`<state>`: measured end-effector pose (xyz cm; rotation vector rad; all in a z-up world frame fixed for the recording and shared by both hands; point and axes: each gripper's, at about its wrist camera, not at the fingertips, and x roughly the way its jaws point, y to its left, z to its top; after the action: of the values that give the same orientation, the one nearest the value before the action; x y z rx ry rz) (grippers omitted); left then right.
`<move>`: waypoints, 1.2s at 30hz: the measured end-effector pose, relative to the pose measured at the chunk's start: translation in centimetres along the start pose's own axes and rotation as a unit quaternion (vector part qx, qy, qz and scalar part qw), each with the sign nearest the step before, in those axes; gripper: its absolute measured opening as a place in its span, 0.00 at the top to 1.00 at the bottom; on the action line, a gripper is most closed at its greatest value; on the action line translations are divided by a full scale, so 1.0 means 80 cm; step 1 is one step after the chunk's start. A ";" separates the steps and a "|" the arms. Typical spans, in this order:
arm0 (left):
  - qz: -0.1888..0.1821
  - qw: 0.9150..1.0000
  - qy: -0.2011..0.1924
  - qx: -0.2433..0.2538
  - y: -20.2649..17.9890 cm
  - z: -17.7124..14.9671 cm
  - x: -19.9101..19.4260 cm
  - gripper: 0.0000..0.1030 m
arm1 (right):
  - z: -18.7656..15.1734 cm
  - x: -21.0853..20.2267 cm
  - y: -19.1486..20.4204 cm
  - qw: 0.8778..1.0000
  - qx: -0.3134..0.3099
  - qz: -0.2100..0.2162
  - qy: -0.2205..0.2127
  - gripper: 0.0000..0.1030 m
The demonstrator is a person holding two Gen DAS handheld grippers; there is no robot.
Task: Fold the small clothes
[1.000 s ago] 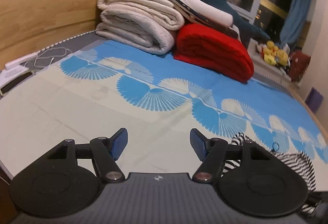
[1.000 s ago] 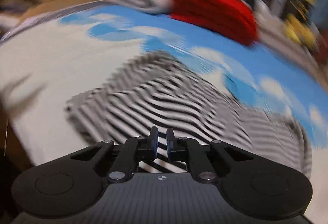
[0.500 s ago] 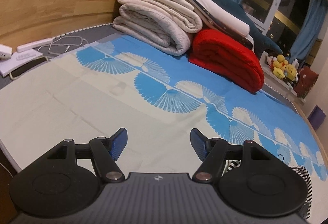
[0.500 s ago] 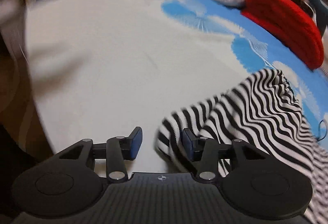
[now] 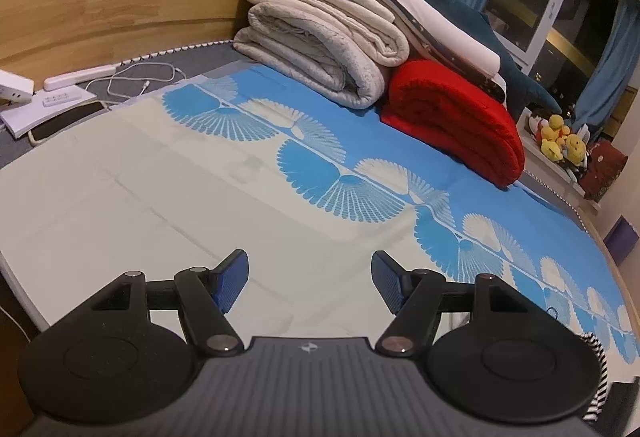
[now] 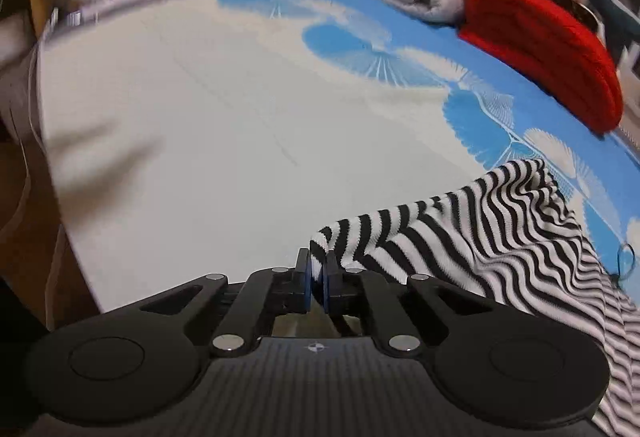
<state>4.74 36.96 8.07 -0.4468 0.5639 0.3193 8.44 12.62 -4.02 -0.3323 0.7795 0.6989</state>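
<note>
**One thin corner held, one gripper idle: where the fold could fail**

Only a narrow edge of the striped garment (image 6: 472, 237) is pinched between the fingers of the right gripper (image 6: 316, 283), which are clenched on the cloth right at their tips. From that pinch the fabric is seen rising slightly, then draping away to the right, where the bulk of it lies rumpled on the bed sheet (image 6: 200, 117). So shallow a bite is judged likely to slip if the corner is pulled quickly or if the weight of the trailing cloth drags against the sheet. Because the garment is bunched rather than spread, a fold carried over from here could be laid crooked, with creases trapped underneath.

The left gripper (image 5: 310, 283) is held above the bare pale part of the sheet, its fingers spread wide with nothing between them. Only a sliver of the striped cloth is caught at the lower right edge of its view, so the opposite corner is not pinned; an unanchored garment may simply be dragged along instead of folding.

Farther off, a red blanket (image 5: 456, 117) and a stack of cream bedding (image 5: 320, 49) are piled against the headboard, well apart from the work. A small dark loop (image 6: 625, 257) lies on the sheet just beside the garment and could be snagged.
</note>
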 end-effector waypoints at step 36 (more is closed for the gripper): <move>-0.090 0.975 0.069 0.191 -0.304 -0.085 0.078 0.29 | -0.288 -0.320 -0.524 0.820 0.543 -0.168 -0.071 0.63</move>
<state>16.62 13.87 7.06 -0.1450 0.6979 0.0029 12.07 -41.35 0.27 0.6174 0.8308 -0.1262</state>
